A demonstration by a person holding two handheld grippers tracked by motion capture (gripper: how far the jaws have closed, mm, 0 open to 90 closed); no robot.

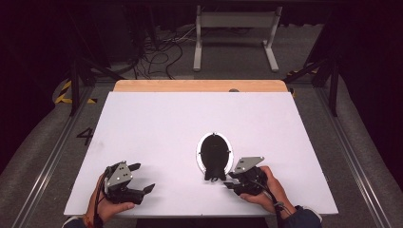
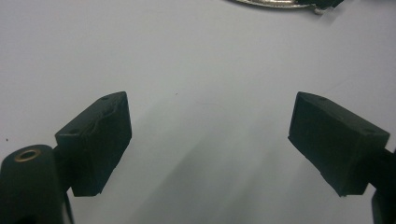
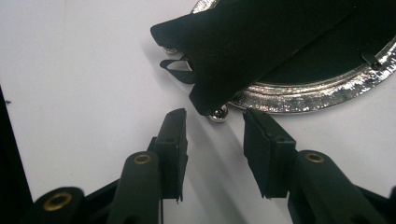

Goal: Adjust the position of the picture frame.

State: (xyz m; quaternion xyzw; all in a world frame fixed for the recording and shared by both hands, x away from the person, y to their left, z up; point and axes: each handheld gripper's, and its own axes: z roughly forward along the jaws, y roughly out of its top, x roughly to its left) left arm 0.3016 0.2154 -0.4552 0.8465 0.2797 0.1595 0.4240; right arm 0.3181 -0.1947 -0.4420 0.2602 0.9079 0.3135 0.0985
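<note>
right tongs [image 3: 212, 126] straddle stand's [image 3: 205, 51] corner.

Stand [image 1: 214, 176] atop frame [image 1: 199, 153], table [image 1: 157, 123] centre

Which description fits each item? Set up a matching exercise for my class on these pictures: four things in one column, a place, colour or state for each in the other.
Things:
1. left hand-held gripper
2. right hand-held gripper
3. black pouch
4. silver oval frame

Descriptions:
A. shiny rim lying flat on the white table
B. jaws wide apart over bare table
C. soft, dark, lying across the frame
D. jaws partly closed, aimed at a small silver ball foot

Pairs: 1-B, 2-D, 3-C, 4-A
</note>
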